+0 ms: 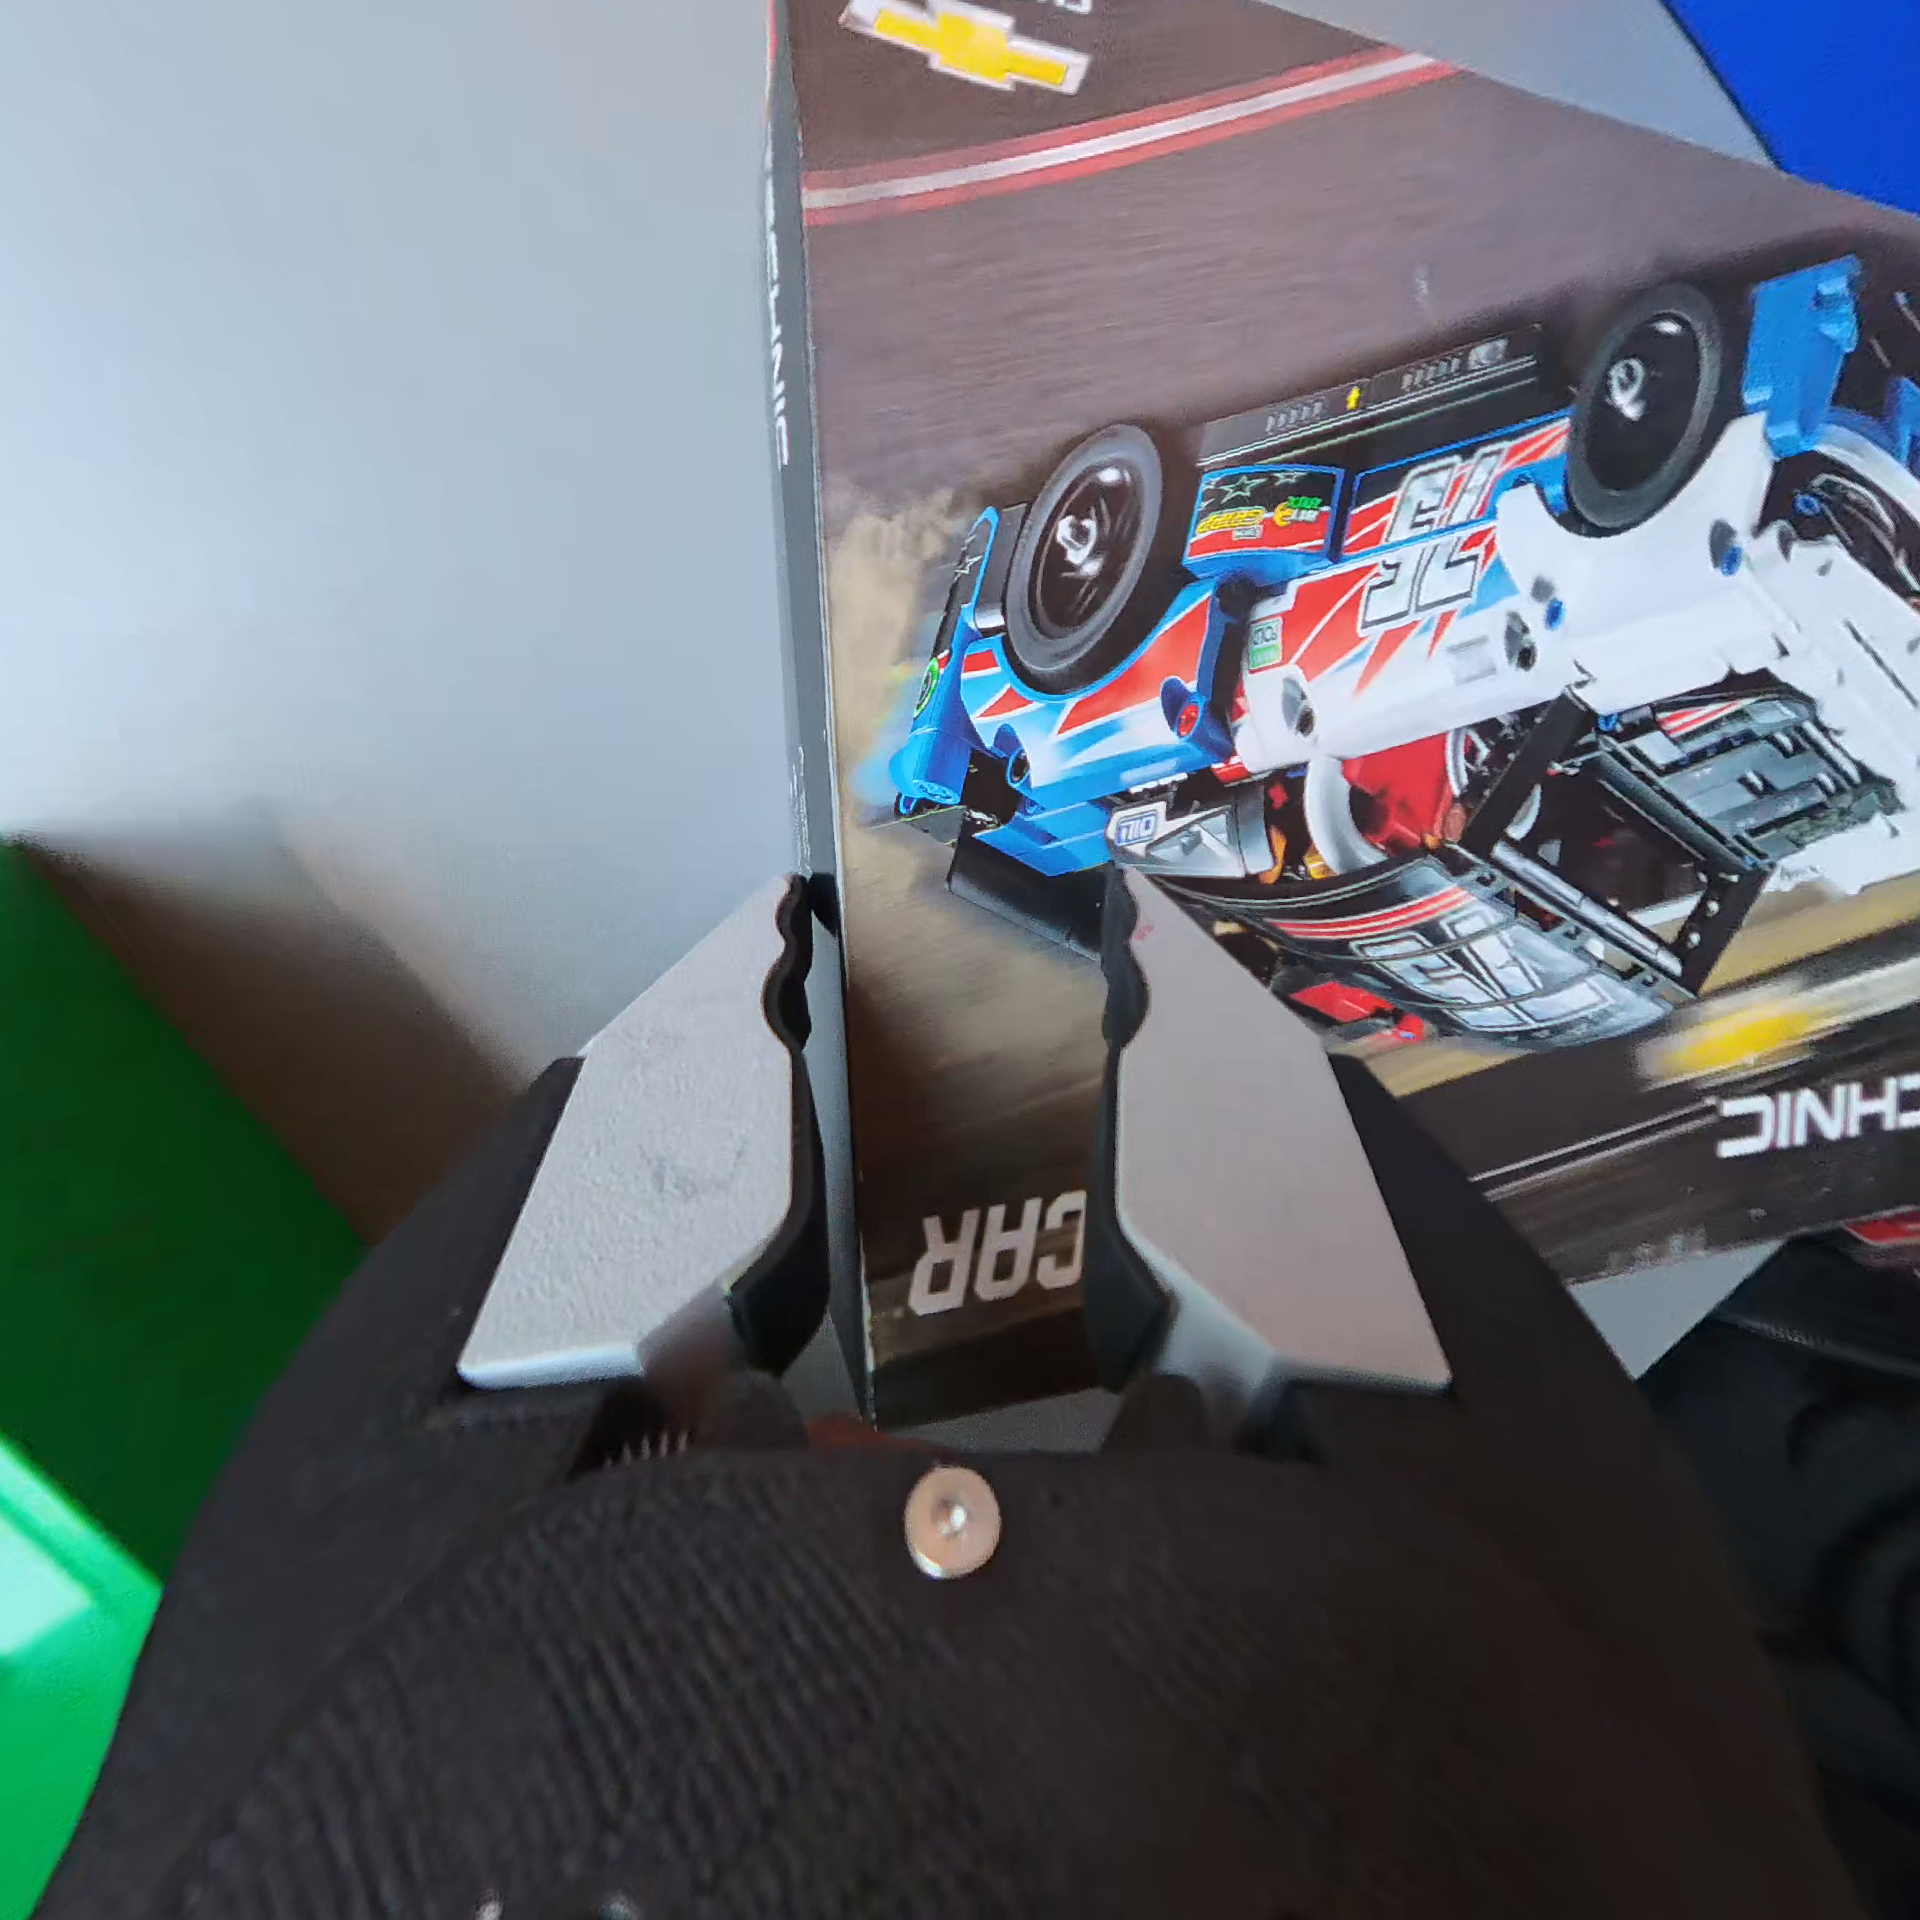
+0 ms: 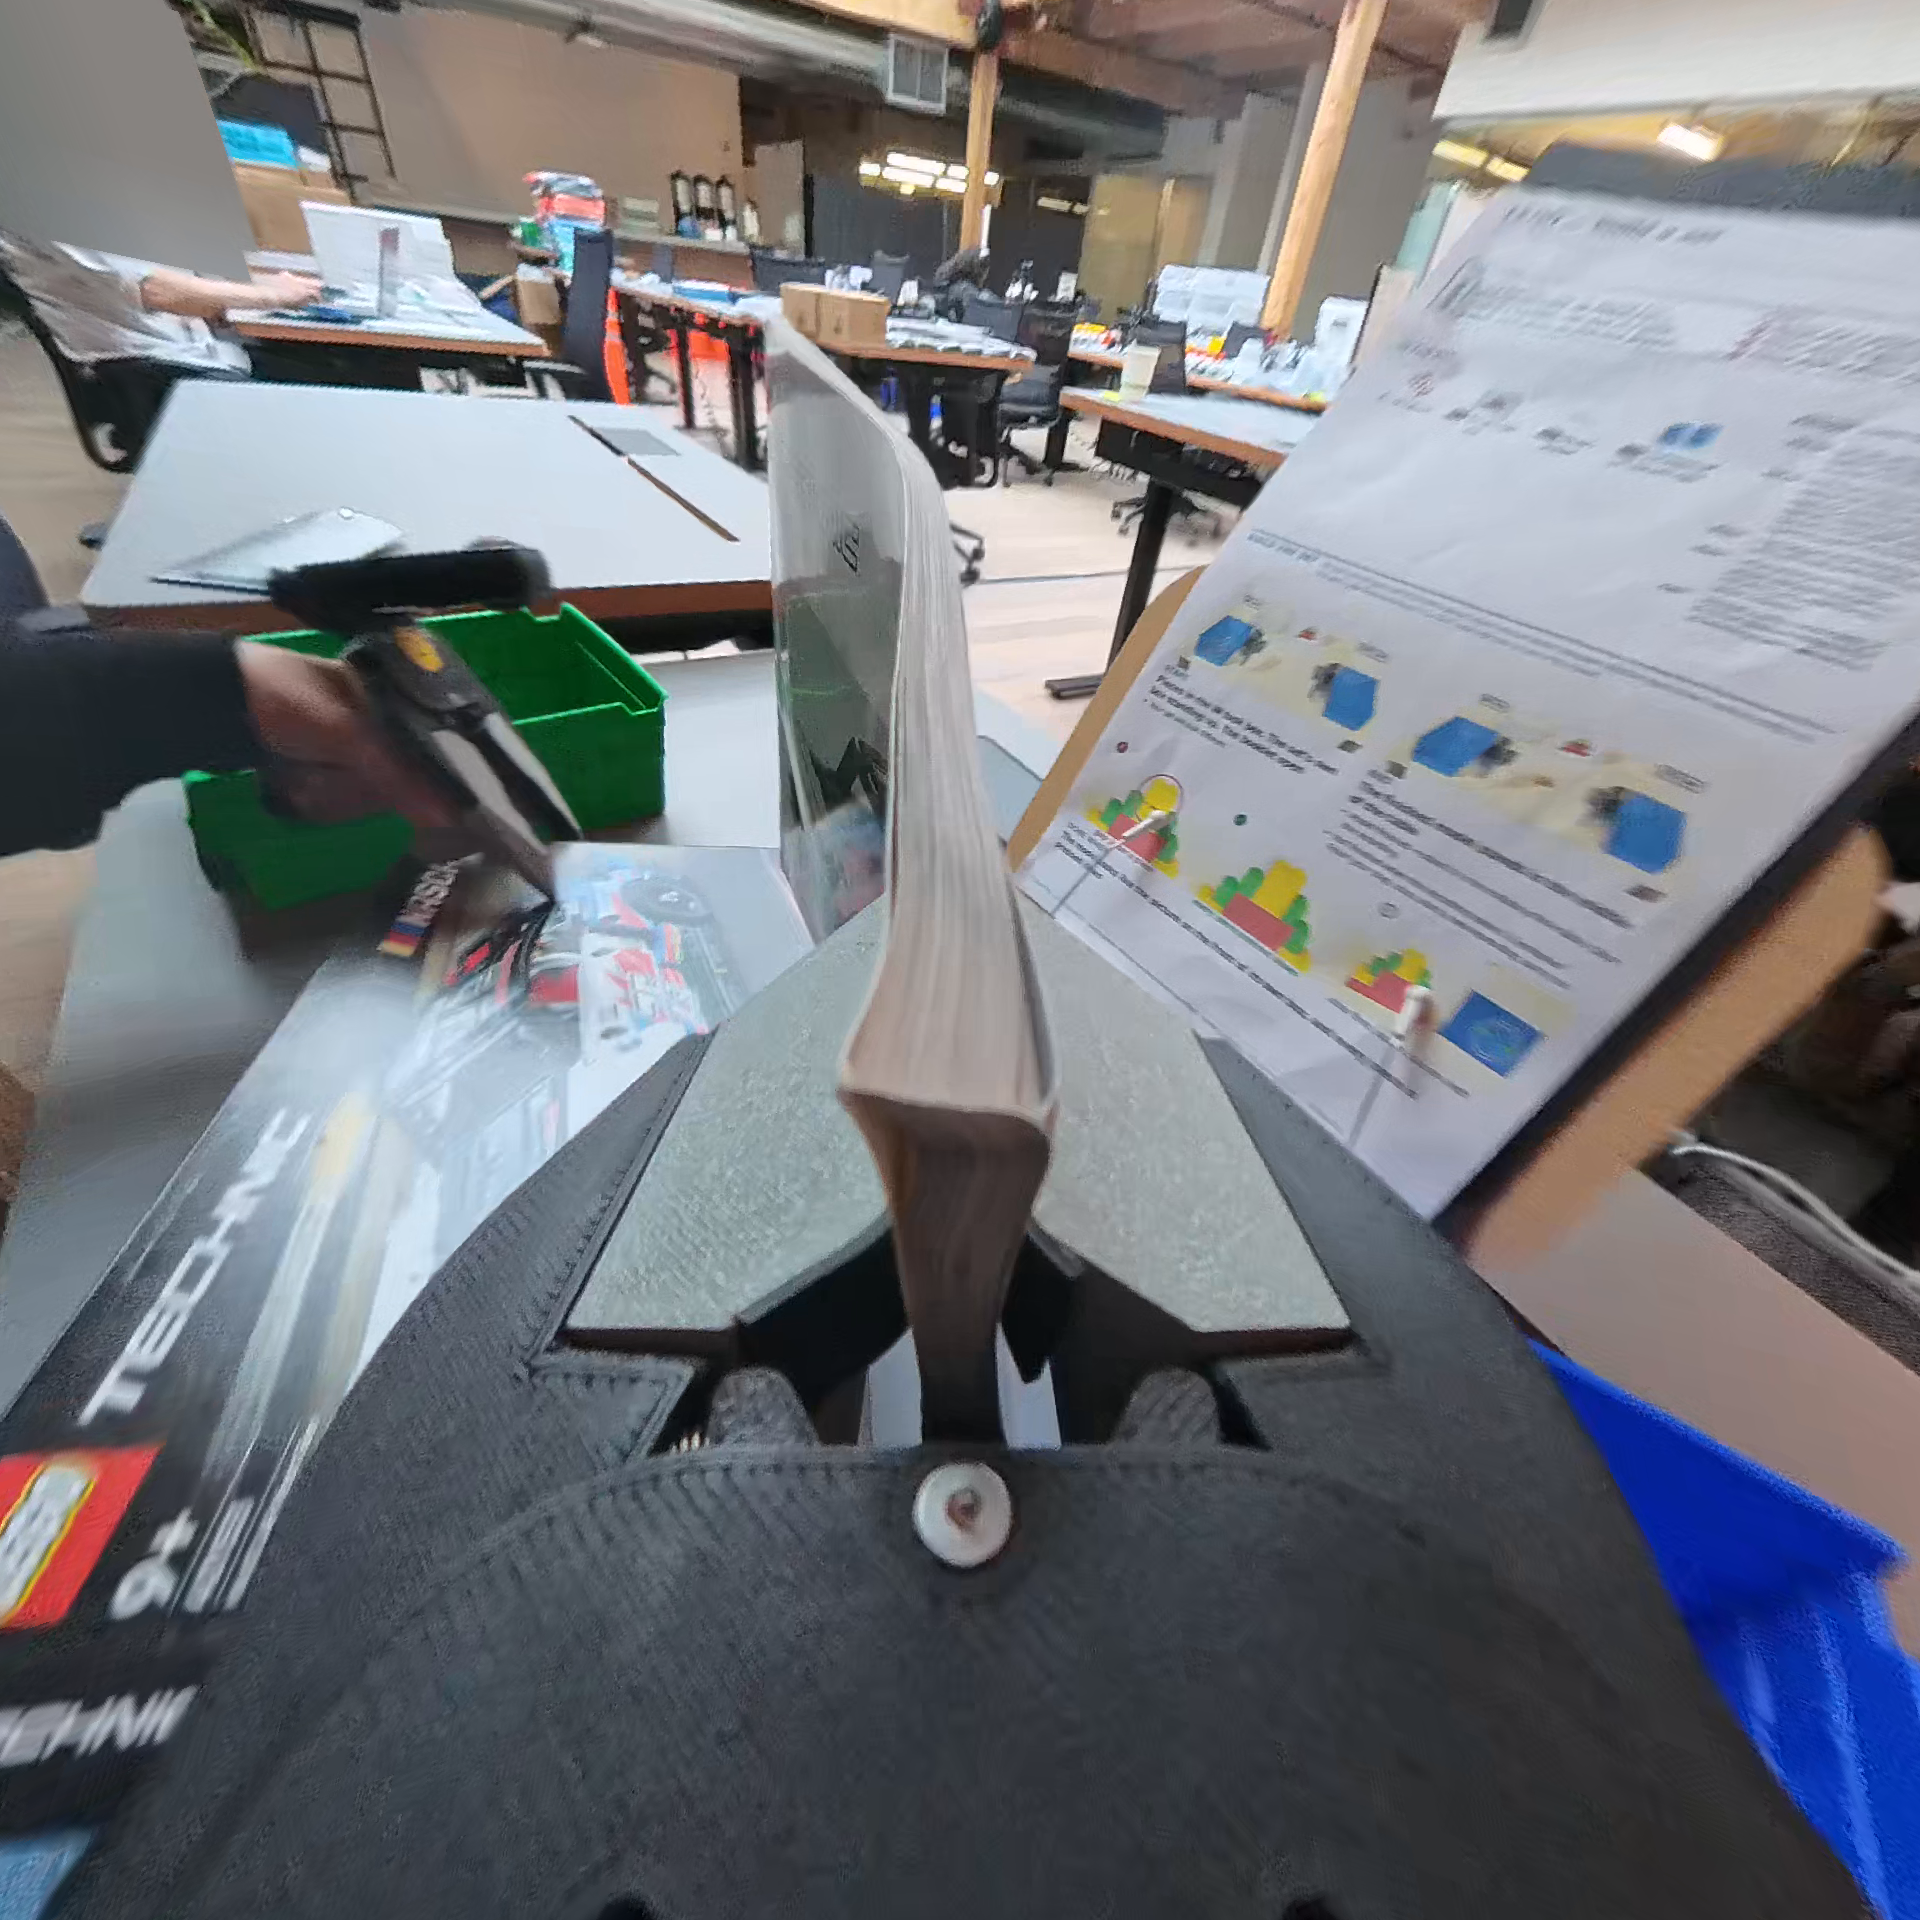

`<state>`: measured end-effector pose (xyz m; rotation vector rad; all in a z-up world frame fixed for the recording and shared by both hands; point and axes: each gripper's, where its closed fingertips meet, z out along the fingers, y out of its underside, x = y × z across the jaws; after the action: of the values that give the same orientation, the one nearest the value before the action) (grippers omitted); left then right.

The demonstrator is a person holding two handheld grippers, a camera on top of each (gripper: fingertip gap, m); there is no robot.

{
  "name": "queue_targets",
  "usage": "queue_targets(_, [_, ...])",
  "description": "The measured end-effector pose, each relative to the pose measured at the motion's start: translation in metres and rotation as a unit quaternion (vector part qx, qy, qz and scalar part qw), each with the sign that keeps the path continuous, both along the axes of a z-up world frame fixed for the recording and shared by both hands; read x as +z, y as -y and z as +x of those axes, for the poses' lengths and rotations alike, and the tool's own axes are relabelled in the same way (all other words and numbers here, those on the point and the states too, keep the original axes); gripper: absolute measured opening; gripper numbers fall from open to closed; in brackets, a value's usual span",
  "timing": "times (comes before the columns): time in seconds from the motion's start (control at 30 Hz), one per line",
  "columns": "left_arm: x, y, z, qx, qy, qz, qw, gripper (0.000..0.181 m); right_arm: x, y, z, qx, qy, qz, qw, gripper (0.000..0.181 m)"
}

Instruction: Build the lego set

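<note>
Right gripper (image 2: 951, 1049): clamped on thick instruction booklet (image 2: 935, 831), upright. Left gripper (image 1: 951, 935): jaws apart, astride set box (image 1: 1299, 644) corner.

The lego box (image 1: 1351, 727) bears white block lettering, upside down in the left wrist view, a yellow brand emblem (image 1: 977, 52) near one edge, and race numbers and sponsor stickers on its pictured car (image 1: 1299, 623). In the right wrist view a red square logo (image 2: 62, 1538) and white digits stand at the box's near corner. The instruction sheet (image 2: 1507, 623) carries blurred print, and the booklet (image 2: 914, 831) cover lettering is too oblique to read
</note>
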<state>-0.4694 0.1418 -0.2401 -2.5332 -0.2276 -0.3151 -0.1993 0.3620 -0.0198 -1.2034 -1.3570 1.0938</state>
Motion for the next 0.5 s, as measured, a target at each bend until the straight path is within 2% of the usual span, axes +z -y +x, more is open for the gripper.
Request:
queue_targets(0.07, [0.001,0.013,0.005,0.017,-0.018,0.009,1.0,0.055,-0.01,-0.002,-0.048,0.018,0.018,-0.009,1.0,0.001])
queue_targets(0.13, [0.004,0.022,0.009,0.036,-0.048,0.008,0.998,0.054,-0.024,-0.005,-0.093,0.041,0.039,-0.053,0.997,0.002])
queue_targets(0.23, [0.011,0.025,0.011,0.05,-0.132,0.011,0.99,0.051,-0.058,-0.016,-0.143,0.041,0.087,-0.096,0.991,0.003])
queue_targets(0.37, [0.013,0.03,0.016,0.051,-0.162,0.022,0.985,0.051,-0.114,-0.03,-0.169,0.008,0.178,-0.082,0.981,0.004])
queue_targets(0.43, [0.013,0.031,0.016,0.052,-0.158,0.035,0.985,0.052,-0.125,-0.042,-0.172,-0.012,0.184,-0.067,0.981,0.002])
queue_targets(0.5, [0.013,0.03,0.015,0.052,-0.155,0.046,0.986,0.051,-0.131,-0.05,-0.174,-0.019,0.182,-0.141,0.973,0.001])
